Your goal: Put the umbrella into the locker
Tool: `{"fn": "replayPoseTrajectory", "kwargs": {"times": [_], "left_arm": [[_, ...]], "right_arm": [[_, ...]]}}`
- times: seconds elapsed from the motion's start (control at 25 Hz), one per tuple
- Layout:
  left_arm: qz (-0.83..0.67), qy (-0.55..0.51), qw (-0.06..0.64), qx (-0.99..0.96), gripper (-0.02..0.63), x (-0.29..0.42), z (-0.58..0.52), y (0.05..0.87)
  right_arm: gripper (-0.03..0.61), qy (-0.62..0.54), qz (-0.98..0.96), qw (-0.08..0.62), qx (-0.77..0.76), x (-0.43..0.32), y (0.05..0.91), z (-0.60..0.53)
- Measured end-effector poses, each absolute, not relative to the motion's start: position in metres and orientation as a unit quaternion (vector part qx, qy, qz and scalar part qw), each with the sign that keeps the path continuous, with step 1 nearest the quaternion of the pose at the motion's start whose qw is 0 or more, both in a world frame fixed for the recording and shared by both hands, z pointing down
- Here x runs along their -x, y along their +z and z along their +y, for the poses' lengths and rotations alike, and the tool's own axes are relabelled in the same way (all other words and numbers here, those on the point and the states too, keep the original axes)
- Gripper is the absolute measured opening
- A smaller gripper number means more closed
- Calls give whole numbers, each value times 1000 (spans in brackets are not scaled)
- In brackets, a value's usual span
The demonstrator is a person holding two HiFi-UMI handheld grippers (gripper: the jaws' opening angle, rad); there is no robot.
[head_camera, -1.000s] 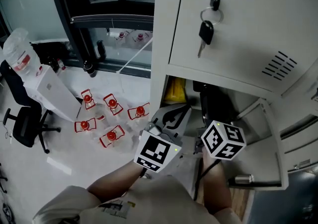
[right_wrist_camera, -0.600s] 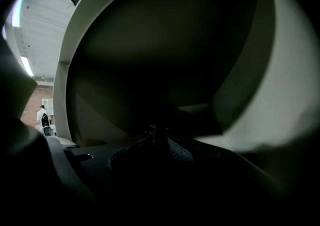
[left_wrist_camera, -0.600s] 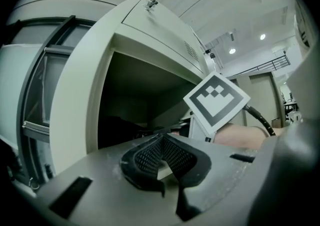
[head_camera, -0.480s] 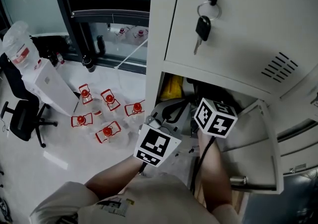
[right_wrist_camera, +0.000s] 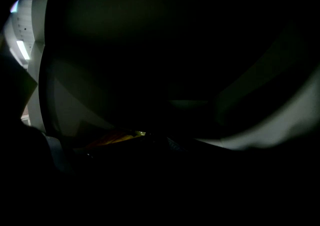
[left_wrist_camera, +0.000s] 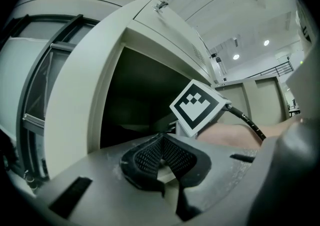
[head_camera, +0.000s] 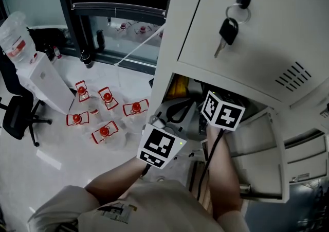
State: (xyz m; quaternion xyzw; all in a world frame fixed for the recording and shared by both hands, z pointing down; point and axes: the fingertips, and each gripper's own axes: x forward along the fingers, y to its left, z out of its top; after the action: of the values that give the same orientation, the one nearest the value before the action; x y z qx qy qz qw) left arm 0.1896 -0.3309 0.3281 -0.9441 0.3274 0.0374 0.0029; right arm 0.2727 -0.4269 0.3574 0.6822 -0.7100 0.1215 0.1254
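The grey locker (head_camera: 167, 66) has its lower compartment open, its door (head_camera: 257, 146) swung out to the right. My right gripper reaches into that dark compartment; only its marker cube (head_camera: 222, 113) and the forearm show, the jaws hidden inside. The right gripper view is almost black, with a thin yellow streak (right_wrist_camera: 112, 138) low down. A yellow thing (head_camera: 178, 87) lies at the compartment's left. I cannot make out the umbrella. My left gripper (head_camera: 176, 111) hangs just outside the opening, its black pads (left_wrist_camera: 150, 162) together with nothing between them. The right cube (left_wrist_camera: 197, 107) shows past it.
A key (head_camera: 226, 31) hangs from the lock of the shut upper door. Several red-capped water bottles (head_camera: 104, 132) lie on the white floor to the left, beside a white box (head_camera: 43, 79) and a black office chair (head_camera: 18, 118). A dark window frame (head_camera: 77, 25) runs behind.
My right gripper has moved up and further into the lower compartment. The left gripper has stayed near the opening. The head view has shifted slightly to the left.
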Motion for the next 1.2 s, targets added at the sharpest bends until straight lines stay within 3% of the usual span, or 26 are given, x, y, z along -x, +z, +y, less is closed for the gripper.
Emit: {"fn": "replayPoseTrajectory", "kwargs": {"times": [0.4,0.56,0.68,1.2], "left_arm": [[328,32,3,944,8,-191,-334,330],[327,27,6,945,8,-193,-331,329],[327,25,8,945,8,-195,-329,328],[320,36,44,946,8,-190,-311,295]], "right_arm": [[44,117,-723,136,-667,-270,361,-447],[44,111,-730,118,-664,-270,356,-447],[100,109,-735,107,-661,-268,356,-443],[109,51,-756,50,-651,-257,311,-386]]}}
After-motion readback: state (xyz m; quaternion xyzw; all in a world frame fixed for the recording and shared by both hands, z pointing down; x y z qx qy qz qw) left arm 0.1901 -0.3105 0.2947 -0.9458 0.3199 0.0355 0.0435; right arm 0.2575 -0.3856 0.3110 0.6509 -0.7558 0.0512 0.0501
